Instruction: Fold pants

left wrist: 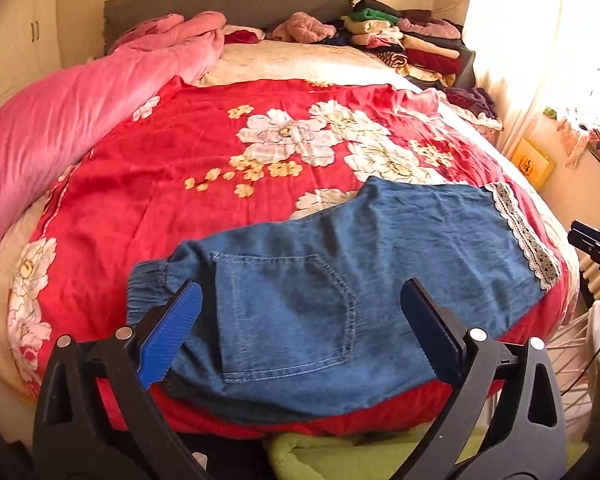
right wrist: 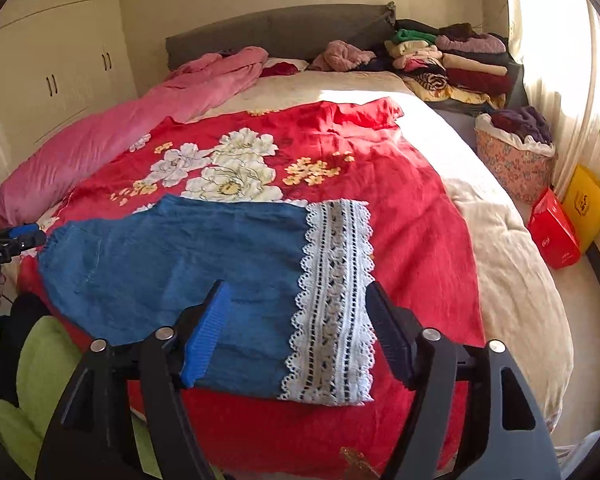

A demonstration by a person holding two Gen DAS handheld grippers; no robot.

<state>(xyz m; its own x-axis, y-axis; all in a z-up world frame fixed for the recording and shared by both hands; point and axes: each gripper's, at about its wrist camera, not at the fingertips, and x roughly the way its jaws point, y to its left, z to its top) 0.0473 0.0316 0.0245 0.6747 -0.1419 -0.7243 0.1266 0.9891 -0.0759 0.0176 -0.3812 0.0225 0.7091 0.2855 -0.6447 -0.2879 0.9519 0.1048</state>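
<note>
With both the left gripper [left wrist: 300, 304] and right gripper [right wrist: 298, 320] spread empty above the blue denim lace-hemmed pants [left wrist: 360, 264], we should regrasp waistband and hem evenly for the next fold.

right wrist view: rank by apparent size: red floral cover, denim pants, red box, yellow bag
1. red floral cover
2. denim pants, nearer the camera, which inflates them
3-4. red box and yellow bag: look alike; the bag is partly hidden and at the distorted edge, so unranked.
</note>
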